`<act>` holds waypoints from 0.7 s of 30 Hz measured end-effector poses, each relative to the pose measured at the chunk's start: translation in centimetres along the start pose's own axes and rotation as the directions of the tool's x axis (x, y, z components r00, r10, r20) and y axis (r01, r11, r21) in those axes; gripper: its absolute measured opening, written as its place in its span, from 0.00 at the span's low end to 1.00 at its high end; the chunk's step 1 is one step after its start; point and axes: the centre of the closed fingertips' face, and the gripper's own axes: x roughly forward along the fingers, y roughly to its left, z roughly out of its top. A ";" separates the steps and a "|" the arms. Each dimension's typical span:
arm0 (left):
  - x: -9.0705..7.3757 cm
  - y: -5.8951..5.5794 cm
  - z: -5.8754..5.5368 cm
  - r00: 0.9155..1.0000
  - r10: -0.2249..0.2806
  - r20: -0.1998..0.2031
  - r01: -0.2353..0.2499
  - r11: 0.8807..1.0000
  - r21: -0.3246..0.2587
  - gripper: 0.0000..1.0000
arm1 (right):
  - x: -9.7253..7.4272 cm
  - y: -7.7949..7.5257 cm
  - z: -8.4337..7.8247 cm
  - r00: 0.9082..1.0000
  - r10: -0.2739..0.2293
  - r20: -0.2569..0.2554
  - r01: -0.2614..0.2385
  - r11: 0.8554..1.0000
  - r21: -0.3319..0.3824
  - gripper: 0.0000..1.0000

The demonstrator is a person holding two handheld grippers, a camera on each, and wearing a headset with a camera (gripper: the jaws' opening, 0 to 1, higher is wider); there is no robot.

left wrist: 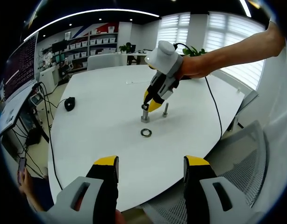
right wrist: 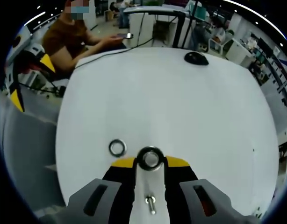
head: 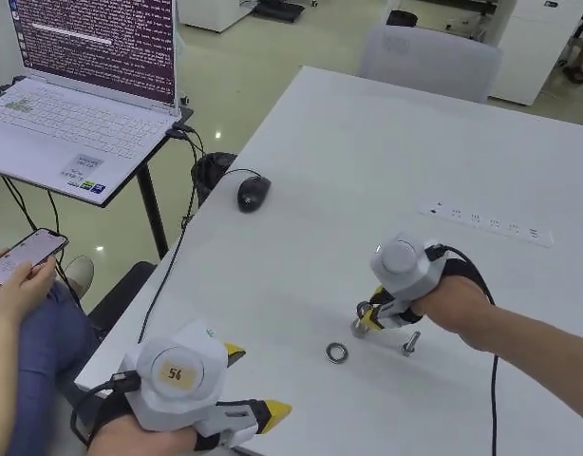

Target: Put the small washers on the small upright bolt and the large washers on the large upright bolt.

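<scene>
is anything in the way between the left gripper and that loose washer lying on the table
Nothing visible does. Bare table lies between the open left gripper and the loose washer. The right gripper is beyond the washer, at the large bolt, clear of that path.

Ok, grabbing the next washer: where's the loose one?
Head view: the loose washer lies flat on the white table, just left of the large upright bolt by the right gripper.
</scene>
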 end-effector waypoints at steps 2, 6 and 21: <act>0.0 -0.1 0.0 1.000 -0.001 -0.002 0.001 1.000 0.002 0.55 | 0.5 0.0 -0.1 1.000 0.003 -0.010 -0.003 1.000 0.004 0.23; 0.0 0.0 0.1 1.000 -0.003 -0.001 0.003 1.000 0.001 0.55 | 1.2 0.0 -0.4 1.000 -0.001 -0.029 0.001 1.000 0.013 0.23; -0.1 0.2 0.0 1.000 0.004 -0.002 -0.004 1.000 -0.002 0.55 | 3.6 0.6 -1.3 0.997 0.006 -0.082 -0.001 0.998 0.065 0.24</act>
